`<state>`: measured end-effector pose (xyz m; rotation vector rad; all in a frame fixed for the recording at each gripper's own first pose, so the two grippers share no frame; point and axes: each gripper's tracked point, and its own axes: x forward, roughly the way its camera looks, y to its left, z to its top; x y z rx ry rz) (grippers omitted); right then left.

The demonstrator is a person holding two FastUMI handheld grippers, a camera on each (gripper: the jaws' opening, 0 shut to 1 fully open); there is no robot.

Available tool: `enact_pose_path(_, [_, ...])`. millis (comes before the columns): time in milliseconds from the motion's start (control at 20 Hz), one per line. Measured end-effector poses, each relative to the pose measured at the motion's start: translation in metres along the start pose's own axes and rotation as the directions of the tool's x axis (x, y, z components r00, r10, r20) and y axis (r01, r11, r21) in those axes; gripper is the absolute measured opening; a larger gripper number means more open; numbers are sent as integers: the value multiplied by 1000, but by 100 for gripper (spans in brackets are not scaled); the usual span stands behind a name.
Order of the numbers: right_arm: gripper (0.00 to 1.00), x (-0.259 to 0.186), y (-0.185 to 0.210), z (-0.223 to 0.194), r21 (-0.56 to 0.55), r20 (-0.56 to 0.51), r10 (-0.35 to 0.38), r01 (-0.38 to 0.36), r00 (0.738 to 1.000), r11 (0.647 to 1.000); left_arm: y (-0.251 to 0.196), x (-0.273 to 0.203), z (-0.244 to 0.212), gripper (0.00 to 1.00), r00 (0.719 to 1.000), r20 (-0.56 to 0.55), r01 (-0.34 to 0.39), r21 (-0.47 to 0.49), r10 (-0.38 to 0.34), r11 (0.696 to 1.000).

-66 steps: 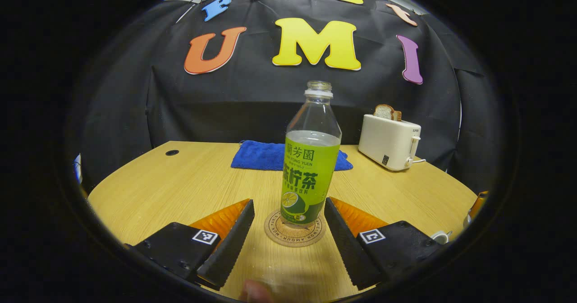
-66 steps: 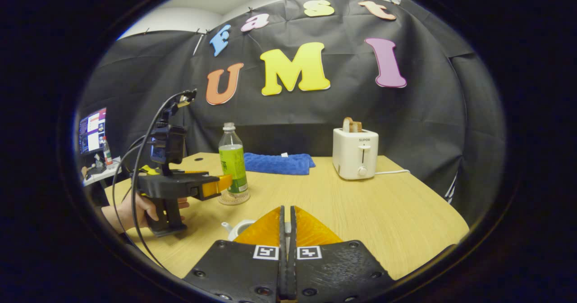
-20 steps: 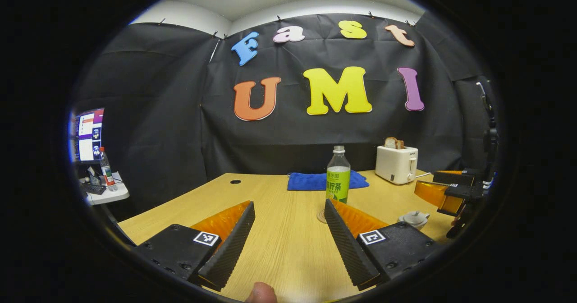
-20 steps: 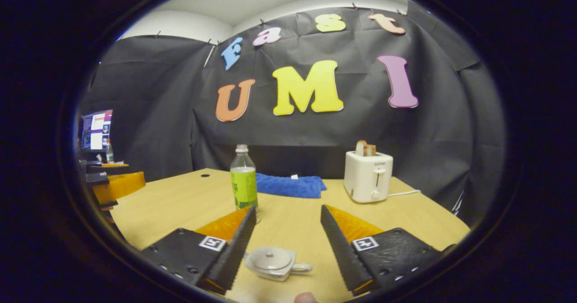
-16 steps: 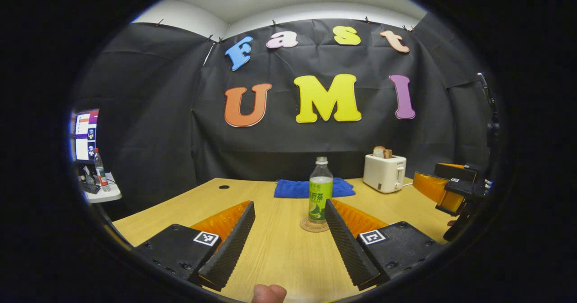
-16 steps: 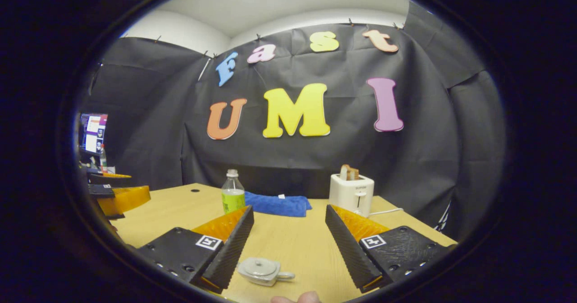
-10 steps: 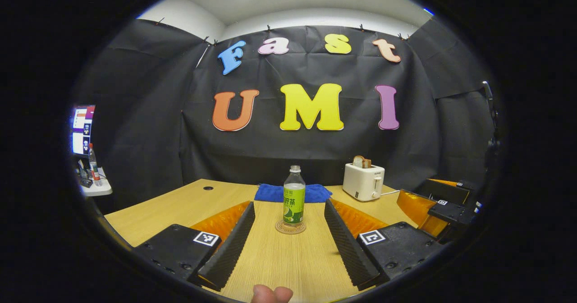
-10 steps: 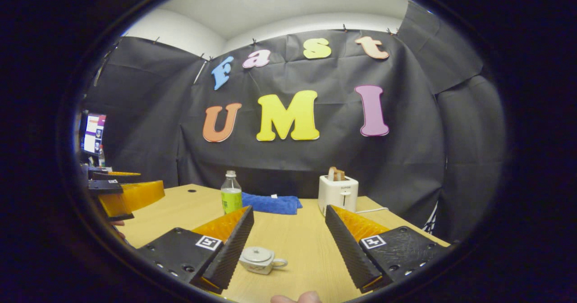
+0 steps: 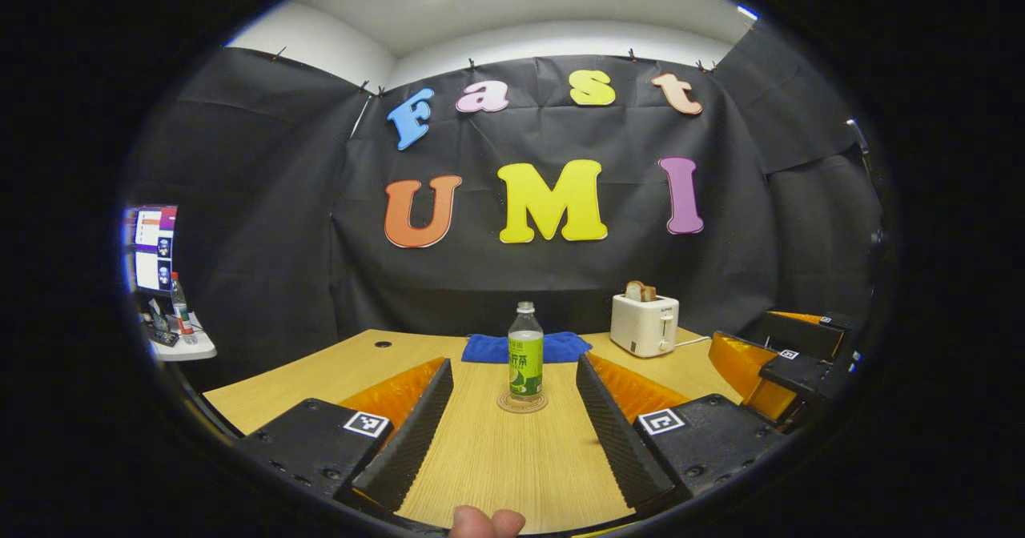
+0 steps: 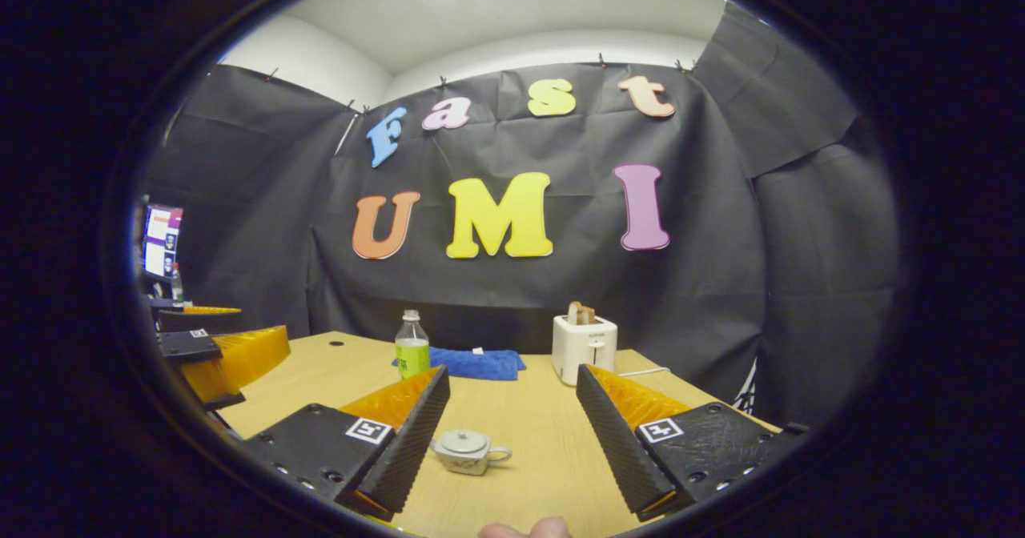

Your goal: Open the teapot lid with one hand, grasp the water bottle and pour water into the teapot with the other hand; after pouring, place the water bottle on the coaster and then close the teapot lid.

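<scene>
A clear bottle with a green label (image 9: 525,359) stands upright on a round cork coaster (image 9: 521,403) mid-table; I also see the bottle (image 10: 412,350) in the right gripper view. My left gripper (image 9: 512,430) is open, well back from the bottle, with nothing between its fingers. A small white teapot (image 10: 466,451) with its lid on sits on the table close in front of my right gripper (image 10: 512,434), which is open and holds nothing. The right gripper (image 9: 781,370) shows at the right edge of the left gripper view, and the left gripper (image 10: 220,354) at the left edge of the right gripper view.
A blue cloth (image 9: 524,347) lies behind the bottle. A white toaster (image 9: 645,324) with bread in its slots stands at the back right, its cord trailing to the right. The wooden table (image 9: 336,370) has a cable hole far left. A side desk with a monitor (image 9: 148,238) stands beyond the left edge.
Both grippers have pulled back from the table and risen a little, so the bottle and the teapot look smaller. The right gripper went from shut to open. The teapot lid is on.
</scene>
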<state>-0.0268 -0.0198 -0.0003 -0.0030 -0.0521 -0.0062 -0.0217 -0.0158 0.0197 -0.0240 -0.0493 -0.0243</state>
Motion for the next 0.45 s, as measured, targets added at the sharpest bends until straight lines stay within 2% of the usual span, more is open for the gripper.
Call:
enact_pose_path(200, [96,-3,7,7,-26,20,-5,6,1000,1000,1,0,-2,96,1000,-13,8,1,-8,1000])
enact_pose_path(450, [95,-2,15,5,-44,-4,-12,11,1000,999,12,2,-4,97,1000,-11,-22,9,22,1000])
